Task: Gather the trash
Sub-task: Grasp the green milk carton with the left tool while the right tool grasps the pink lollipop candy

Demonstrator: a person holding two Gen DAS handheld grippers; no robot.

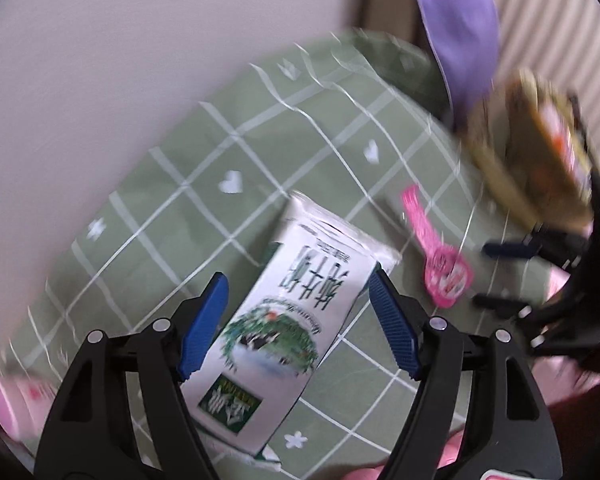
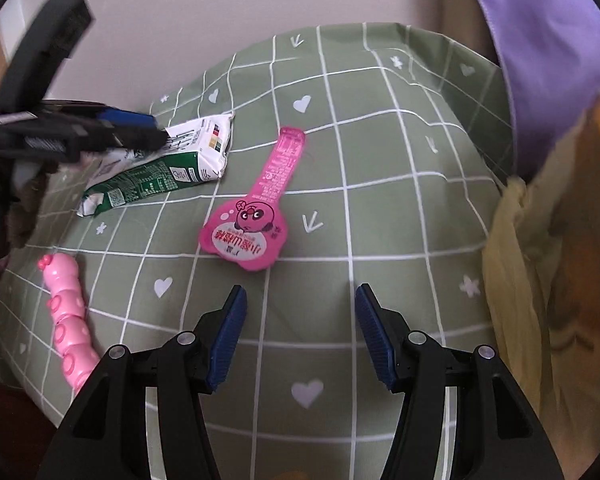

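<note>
Left gripper (image 1: 296, 324) is spread wide, straddling a flattened white-and-green milk carton (image 1: 276, 332). The right pad seems to brush the carton's edge, though blur makes contact hard to call, and the left pad stands clear, so there's no pinch on it. The carton lies flat on the green checked tablecloth (image 1: 204, 184), crumpled top pointing to 12 o'clock, printed with a pasture scene and green lettering.

Right gripper (image 2: 300, 338) is spread too, with nothing between its pads, just bare cloth. Near it at 11 o'clock lies a pink spoon-shaped snack wrapper (image 2: 256, 216), cartoon face on the round end, narrow tail running up toward 12. In that view the carton sits at 10 o'clock with the left gripper over it. A pink segmented toy-like stick (image 2: 66, 312) lies at 9 o'clock near the counter's edge.

Open cloth runs from the wrapper toward 1 o'clock. A yellowish bag (image 2: 540, 280) crowds the 3 o'clock side, purple fabric (image 2: 540, 20) hangs at 1 o'clock, and a pale wall (image 2: 220, 0) closes the far edge.
</note>
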